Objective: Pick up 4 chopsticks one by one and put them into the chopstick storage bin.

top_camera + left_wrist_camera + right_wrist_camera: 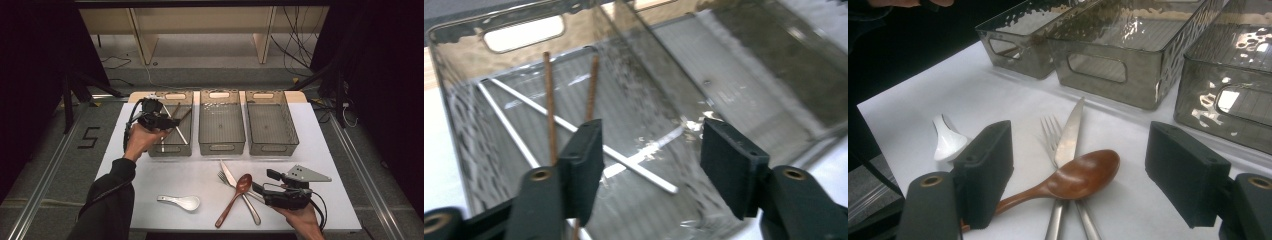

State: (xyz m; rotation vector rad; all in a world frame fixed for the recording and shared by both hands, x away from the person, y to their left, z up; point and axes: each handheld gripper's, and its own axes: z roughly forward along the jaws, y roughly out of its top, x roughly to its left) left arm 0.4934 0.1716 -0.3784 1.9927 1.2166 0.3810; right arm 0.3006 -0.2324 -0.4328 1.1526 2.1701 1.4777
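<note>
The left gripper (651,165), its jaws apart and empty, is hovering over the far-left smoky clear plastic bin (186,95) where the brown wooden chopsticks (550,107) are lying, while the right gripper (1080,180), also released, is aiming near the brown wooden spoon (1068,179), probably the next pick.

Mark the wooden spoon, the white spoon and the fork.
wooden spoon (1083,172), right gripper view, on its bowl.
white spoon (187,202), high view, on its bowl.
fork (1050,131), right gripper view, on its tines.
</note>
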